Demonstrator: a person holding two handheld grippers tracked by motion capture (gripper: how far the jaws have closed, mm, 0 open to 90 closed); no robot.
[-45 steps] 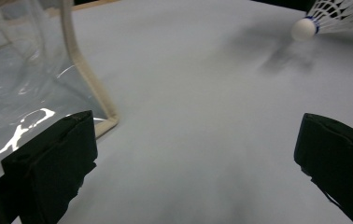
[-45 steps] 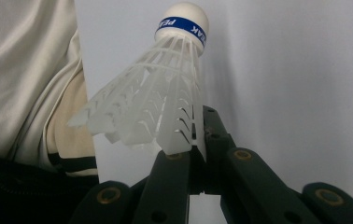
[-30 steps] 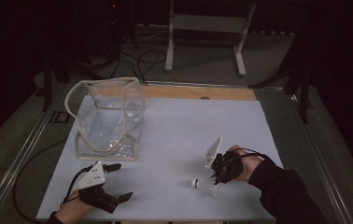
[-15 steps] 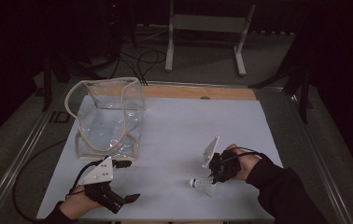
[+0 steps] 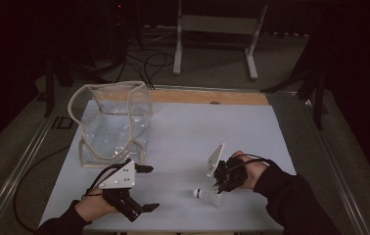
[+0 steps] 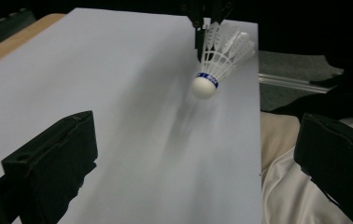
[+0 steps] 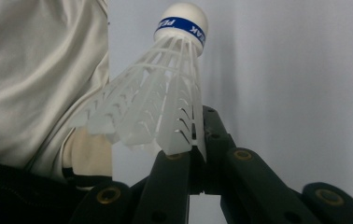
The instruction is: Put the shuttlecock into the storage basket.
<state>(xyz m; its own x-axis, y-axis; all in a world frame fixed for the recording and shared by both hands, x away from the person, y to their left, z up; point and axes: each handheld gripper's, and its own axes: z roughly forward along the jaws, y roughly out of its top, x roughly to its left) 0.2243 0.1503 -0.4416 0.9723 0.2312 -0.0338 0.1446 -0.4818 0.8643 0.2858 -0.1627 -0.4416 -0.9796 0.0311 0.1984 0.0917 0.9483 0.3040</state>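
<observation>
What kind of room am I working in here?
Likely a dim lab or recording studio: a white-topped work table, loose black floor cables and a grey metal stand behind it.

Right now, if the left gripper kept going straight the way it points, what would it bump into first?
Probably the shuttlecock, held up by the right gripper. The left gripper is open and aimed over bare white table toward it; depth is hard to judge, so it might pass just beside.

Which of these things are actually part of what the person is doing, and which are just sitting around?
In use:
- shuttlecock, skirt pinched in the right gripper
- left gripper, jaws wide apart, pointed toward the shuttlecock
- clear plastic bag, standing open close by; possibly where it goes

Just around:
- white table sheet
- metal stand behind the table
- floor cables
</observation>
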